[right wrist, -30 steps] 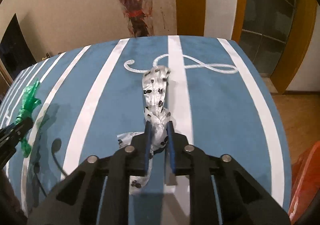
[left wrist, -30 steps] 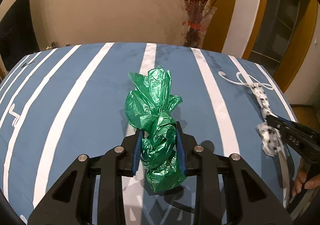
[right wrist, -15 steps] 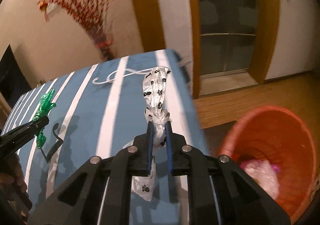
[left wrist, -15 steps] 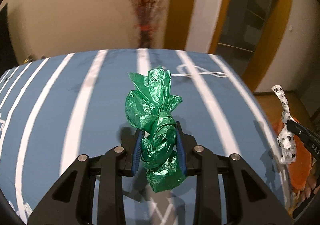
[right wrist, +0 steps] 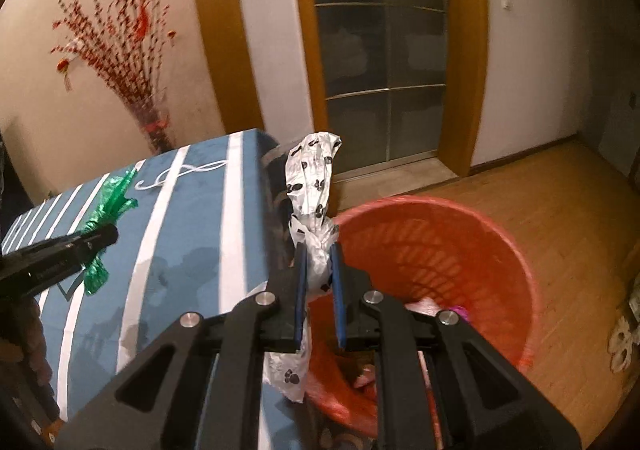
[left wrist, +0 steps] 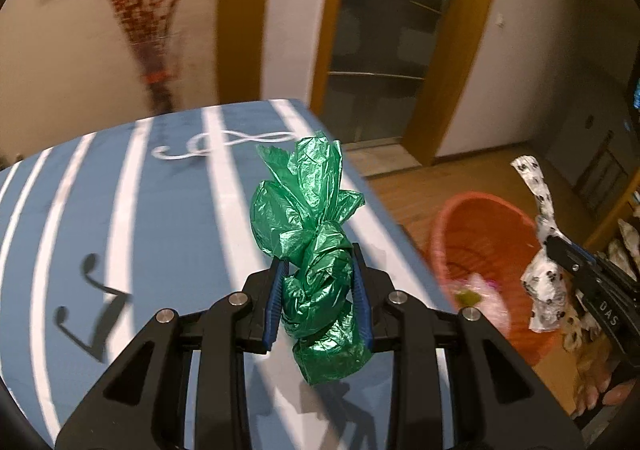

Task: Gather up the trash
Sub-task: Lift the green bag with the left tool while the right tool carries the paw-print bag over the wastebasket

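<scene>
My left gripper [left wrist: 318, 264] is shut on a crumpled green plastic bag [left wrist: 310, 218] and holds it above the right part of the blue striped table [left wrist: 120, 210]. My right gripper [right wrist: 318, 254] is shut on a twisted white bag with black paw prints [right wrist: 310, 182] and holds it over the near rim of the orange trash basket [right wrist: 460, 234]. The basket stands on the floor beside the table's right edge and has pink trash inside. The right gripper with the white bag also shows in the left wrist view [left wrist: 560, 246], over the basket [left wrist: 480, 218].
A vase of red branches [right wrist: 154, 130] stands behind the table's far edge. A glass door [right wrist: 380, 50] with wooden frame is beyond. The wooden floor [right wrist: 560, 202] extends right of the basket. The left gripper and green bag also show in the right wrist view [right wrist: 100, 238].
Both grippers swung right with their bags. The right gripper left the table and now hangs over the orange basket. The left gripper moved toward the table's right edge.
</scene>
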